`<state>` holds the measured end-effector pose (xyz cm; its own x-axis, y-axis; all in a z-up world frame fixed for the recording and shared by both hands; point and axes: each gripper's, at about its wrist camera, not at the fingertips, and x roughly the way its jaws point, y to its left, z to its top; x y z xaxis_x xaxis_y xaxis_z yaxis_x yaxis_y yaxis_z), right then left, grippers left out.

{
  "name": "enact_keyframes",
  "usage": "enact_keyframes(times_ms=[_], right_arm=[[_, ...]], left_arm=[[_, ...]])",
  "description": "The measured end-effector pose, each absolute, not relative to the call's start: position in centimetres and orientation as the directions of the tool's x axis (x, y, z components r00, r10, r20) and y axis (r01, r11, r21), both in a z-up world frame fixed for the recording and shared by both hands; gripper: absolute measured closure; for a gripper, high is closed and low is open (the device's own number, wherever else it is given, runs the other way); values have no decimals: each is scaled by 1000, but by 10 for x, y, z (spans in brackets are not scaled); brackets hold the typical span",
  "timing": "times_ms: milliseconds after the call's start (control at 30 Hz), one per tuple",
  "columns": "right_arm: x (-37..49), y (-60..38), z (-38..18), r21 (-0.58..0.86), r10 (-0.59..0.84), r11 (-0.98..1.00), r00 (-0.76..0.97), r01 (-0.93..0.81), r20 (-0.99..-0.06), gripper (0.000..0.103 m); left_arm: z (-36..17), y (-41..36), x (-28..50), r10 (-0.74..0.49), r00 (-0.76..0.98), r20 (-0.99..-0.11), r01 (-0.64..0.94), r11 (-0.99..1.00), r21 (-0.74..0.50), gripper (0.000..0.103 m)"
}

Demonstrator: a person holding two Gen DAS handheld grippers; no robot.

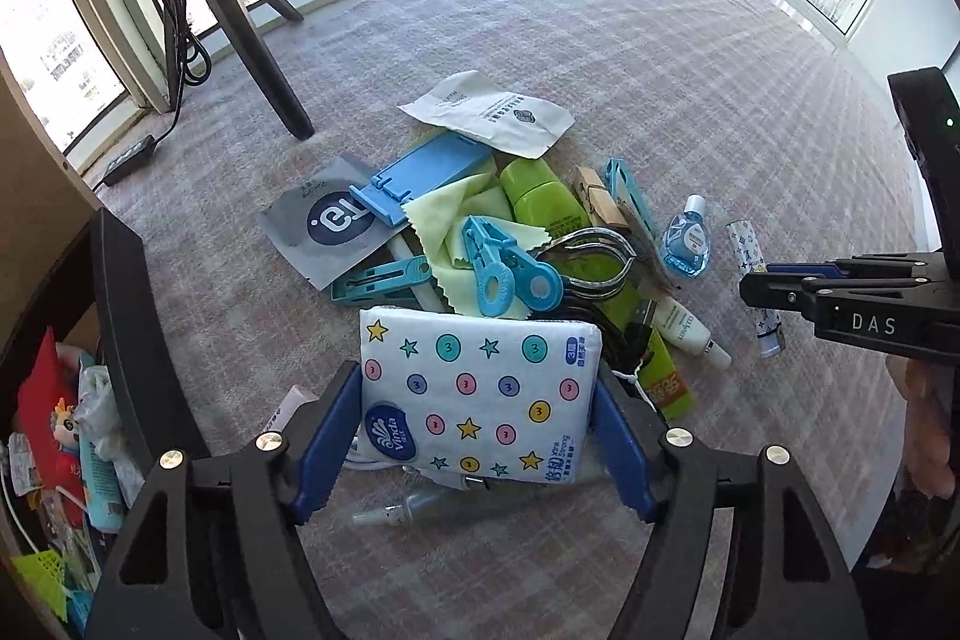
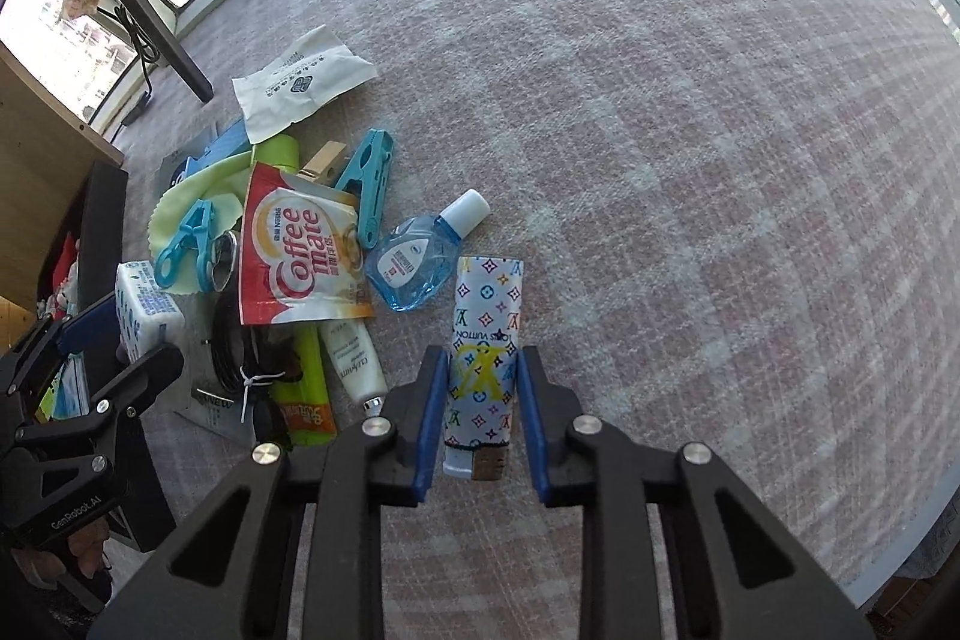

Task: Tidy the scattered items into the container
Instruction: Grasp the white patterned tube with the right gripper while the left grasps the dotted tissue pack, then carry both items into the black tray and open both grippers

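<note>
My left gripper (image 1: 477,400) is shut on a white Vinda tissue pack (image 1: 480,394) with stars and dots, at the near edge of a pile of small items on the carpet. My right gripper (image 2: 483,370) is shut on a white patterned lighter (image 2: 486,340) lying on the carpet; it also shows in the left wrist view (image 1: 753,289). The pile holds a blue eye-drop bottle (image 2: 414,262), a Coffee mate sachet (image 2: 300,256), blue clothes pegs (image 1: 504,268), a green bottle (image 1: 540,196) and a yellow-green cloth (image 1: 456,220). The black container (image 1: 138,340) stands at the left with items inside.
A black tripod (image 1: 240,16) and cable stand at the back left by the window. A wooden cabinet side (image 2: 42,172) rises beside the container. A white paper packet (image 1: 489,112) lies behind the pile. Patterned carpet (image 2: 690,160) stretches to the right.
</note>
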<state>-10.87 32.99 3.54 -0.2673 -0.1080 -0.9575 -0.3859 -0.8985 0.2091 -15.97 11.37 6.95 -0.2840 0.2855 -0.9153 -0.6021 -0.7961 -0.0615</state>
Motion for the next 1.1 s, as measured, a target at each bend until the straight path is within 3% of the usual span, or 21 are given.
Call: enact_keyframes(times_ms=[500,800,1100], right_arm=[[-81,270,136,279,-150,-939,-488,-203,-860,80],[-108,144,177,282,-281,-956,-535,82,-797,80],[-172,29,179,210,-326,-940,-524,268,-787,80]], left_arm=[[155,18,-125,281,-488,-826,-379,-921,-89,32],[181,-101,-126,132,-581,-803,-181,-983,-30,32],[169,-192,-160,7,-580,-814,-26,-1000,10,32]])
